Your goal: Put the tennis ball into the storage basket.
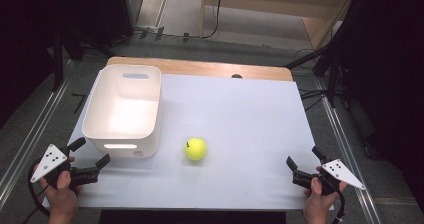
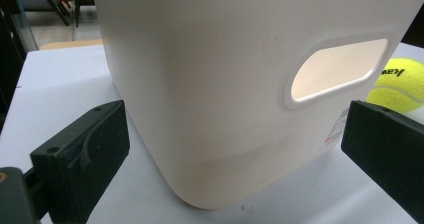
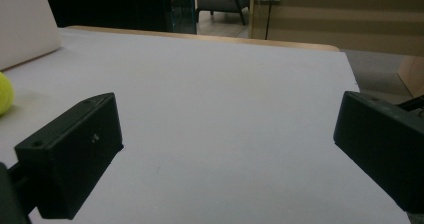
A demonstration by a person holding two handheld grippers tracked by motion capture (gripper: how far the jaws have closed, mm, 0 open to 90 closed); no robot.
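White tabletop [image 1: 240, 119] over a wooden desk edge at the far side, dark room and grey floor around it. From the high view: white bin [image 1: 123, 109] standing upright at the left, open mouth up; yellow tennis ball [image 1: 195, 149] lying loose just right of the bin's near corner, apart from it. Left gripper [image 1: 92, 159] at the near left, jaws spread, pointing at the bin's near wall — close, not touching. Right gripper [image 1: 302, 165] at the near right edge, jaws wide and empty, well apart from the ball; probably parked at the ready on each side. From the left gripper view: bin wall [image 2: 220, 99] close ahead with its handle slot, ball [image 2: 397, 84] peeking past at the right, nothing between the black jaws. From the right gripper view: bare table between gaping jaws, sliver of ball [image 3: 4, 94] far left — a leftward reach likely needed to take it.
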